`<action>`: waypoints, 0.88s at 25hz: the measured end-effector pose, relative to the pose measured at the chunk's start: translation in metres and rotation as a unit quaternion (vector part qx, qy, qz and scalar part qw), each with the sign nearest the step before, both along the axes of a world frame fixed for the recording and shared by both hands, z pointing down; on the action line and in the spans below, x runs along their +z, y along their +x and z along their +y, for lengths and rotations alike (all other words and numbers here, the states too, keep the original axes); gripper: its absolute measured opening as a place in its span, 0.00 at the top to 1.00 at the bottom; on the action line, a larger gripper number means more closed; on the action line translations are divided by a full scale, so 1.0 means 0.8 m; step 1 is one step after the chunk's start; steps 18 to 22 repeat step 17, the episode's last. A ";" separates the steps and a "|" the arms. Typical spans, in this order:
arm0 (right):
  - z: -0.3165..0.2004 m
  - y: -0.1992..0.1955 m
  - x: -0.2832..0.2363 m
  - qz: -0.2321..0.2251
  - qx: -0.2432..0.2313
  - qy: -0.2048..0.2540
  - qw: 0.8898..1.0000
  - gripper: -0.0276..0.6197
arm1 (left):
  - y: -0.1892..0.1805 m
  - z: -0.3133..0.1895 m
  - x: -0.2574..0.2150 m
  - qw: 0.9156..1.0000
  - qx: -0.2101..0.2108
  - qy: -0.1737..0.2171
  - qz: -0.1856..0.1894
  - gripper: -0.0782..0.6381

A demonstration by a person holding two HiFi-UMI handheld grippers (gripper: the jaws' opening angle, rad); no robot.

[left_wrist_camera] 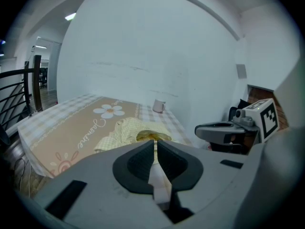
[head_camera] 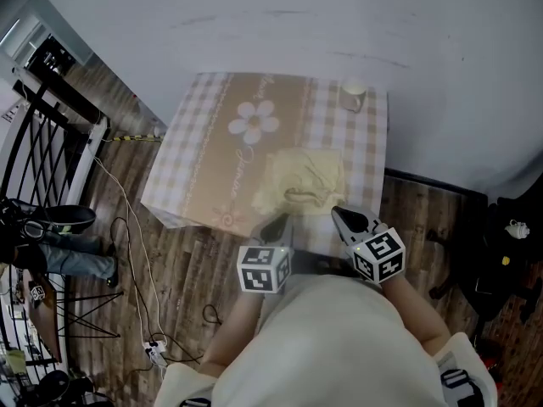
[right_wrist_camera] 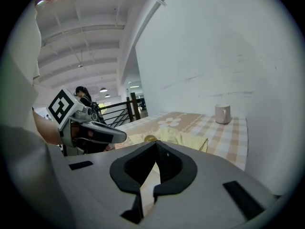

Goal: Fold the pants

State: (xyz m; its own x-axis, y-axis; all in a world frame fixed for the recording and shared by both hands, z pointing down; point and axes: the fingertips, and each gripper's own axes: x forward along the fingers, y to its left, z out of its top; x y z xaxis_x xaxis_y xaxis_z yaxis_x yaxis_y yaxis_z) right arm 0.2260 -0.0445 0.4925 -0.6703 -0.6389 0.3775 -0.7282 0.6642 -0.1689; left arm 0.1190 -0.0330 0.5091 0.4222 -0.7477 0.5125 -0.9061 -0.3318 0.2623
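My left gripper point(head_camera: 276, 225) is clenched on nothing. It hovers at the near edge of the table point(head_camera: 195, 151), tipped a little downward, I think so that it does not drag the fabric. The pants point(head_camera: 299, 181) lie bunched at its 1 o'clock. My right gripper point(head_camera: 341, 215), also clenched and empty, has them at 11 o'clock.

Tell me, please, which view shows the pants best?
The head view: the pants lie almost wholly in sight from above. The left gripper view shows them partly hidden; the right gripper view, just a strip.
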 end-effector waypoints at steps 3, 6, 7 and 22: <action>0.001 -0.001 0.001 -0.001 -0.005 -0.003 1.000 0.96 | 0.001 0.001 0.001 1.000 0.001 -0.001 -0.001 0.86; 0.003 -0.003 0.000 0.000 -0.008 -0.001 1.000 0.96 | 0.001 0.003 0.001 1.000 0.001 -0.003 0.000 0.86; 0.003 -0.003 -0.001 0.001 -0.009 0.001 1.000 0.96 | 0.001 0.003 0.001 1.000 0.002 -0.003 0.000 0.86; 0.003 -0.001 0.004 -0.002 -0.010 -0.005 1.000 0.96 | 0.007 0.002 0.006 1.000 0.009 -0.007 -0.004 0.86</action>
